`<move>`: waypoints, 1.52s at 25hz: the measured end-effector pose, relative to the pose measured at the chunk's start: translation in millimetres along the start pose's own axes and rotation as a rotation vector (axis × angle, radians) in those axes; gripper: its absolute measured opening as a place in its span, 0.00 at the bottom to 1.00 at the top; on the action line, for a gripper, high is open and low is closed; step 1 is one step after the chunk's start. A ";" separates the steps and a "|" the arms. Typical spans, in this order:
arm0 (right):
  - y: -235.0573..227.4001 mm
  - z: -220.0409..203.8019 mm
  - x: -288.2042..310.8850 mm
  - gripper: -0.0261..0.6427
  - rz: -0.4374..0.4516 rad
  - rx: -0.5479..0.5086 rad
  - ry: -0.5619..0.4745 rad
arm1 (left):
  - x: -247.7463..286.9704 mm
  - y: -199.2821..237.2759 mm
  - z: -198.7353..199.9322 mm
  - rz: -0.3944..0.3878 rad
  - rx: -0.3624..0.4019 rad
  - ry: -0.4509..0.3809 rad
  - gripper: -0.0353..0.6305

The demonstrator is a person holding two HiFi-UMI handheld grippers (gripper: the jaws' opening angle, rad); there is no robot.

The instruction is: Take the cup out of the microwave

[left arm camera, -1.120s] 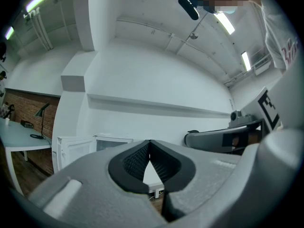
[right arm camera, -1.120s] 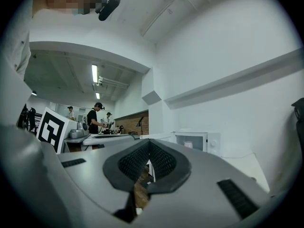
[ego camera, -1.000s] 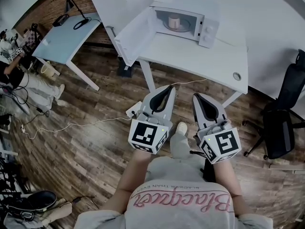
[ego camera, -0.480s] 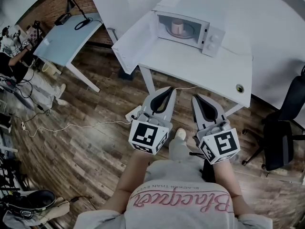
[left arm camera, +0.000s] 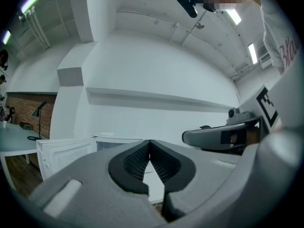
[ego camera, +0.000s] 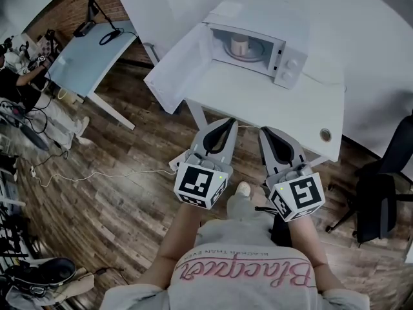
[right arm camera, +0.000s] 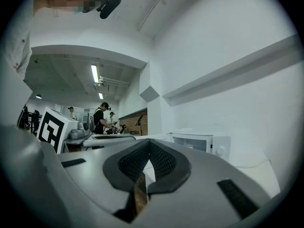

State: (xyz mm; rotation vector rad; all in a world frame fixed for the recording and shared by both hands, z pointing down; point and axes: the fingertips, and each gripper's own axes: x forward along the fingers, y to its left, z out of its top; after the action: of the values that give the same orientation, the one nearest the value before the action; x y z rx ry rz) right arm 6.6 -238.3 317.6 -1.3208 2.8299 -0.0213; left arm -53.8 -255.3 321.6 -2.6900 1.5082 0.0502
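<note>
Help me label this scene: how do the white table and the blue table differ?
Colour: the white table is white-topped, the blue table pale blue. Load: the white table bears an open microwave with a cup inside; the blue table bears dark cables. Place: the white table stands against the white wall, the blue table by the brick wall. Both have white legs on the wood floor.
</note>
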 end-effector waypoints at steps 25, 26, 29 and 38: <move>-99.3 -0.4 100.3 0.06 0.041 0.010 0.001 | 126.9 55.5 -9.5 0.022 0.010 0.015 0.06; -102.2 -0.1 104.0 0.06 0.042 0.011 0.001 | 131.0 58.0 -9.6 0.023 0.011 0.015 0.06; -109.6 -1.4 113.2 0.06 0.046 0.009 0.004 | 141.2 65.0 -11.4 0.030 0.010 0.016 0.06; -128.1 1.4 130.5 0.06 0.051 -0.007 0.000 | 162.0 78.2 -11.8 0.052 0.004 0.007 0.06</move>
State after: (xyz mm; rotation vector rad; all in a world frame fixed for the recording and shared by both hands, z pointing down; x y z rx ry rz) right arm 21.0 -420.6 317.4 -1.2501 2.8651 -0.0103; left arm -36.1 -434.7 321.6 -2.6505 1.5792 0.0404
